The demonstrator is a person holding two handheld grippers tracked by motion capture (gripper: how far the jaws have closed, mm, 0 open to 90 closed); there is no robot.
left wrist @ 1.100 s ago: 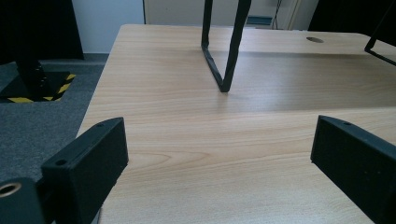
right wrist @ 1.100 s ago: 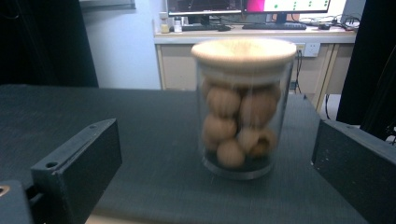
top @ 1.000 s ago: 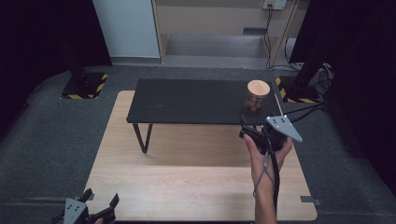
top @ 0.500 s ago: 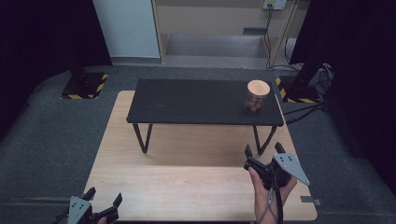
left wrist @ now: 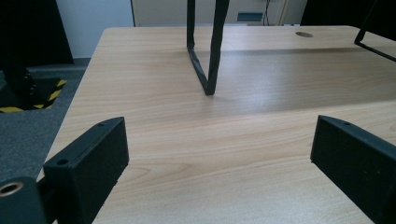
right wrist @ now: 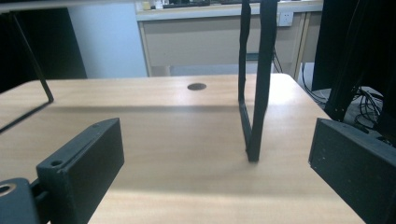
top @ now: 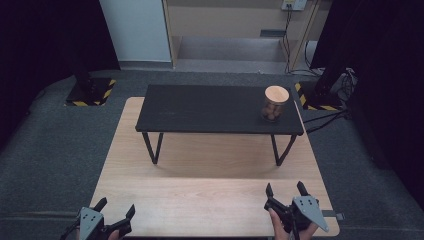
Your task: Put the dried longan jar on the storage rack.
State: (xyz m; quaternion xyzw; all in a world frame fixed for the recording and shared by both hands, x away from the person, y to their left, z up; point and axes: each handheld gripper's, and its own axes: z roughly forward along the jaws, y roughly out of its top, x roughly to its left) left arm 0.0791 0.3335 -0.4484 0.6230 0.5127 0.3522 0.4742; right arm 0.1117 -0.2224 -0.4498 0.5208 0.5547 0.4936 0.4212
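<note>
From the high view, a pale wooden table (top: 210, 200) on grey carpet (top: 50, 165) carries a low black stand (top: 215, 110); a lidded jar (top: 274, 103) sits at the stand's right end, well apart from both grippers. The left gripper (top: 116, 212) and right gripper (top: 286, 189) hover by the near edge. In the left gripper view its jaws gape empty over wood. The right gripper view shows wide jaws, just closing slightly, nothing between

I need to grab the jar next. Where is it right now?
In the high view the jar stands at the right end of the black shelf, near its far right corner, well beyond the open right gripper.
</note>
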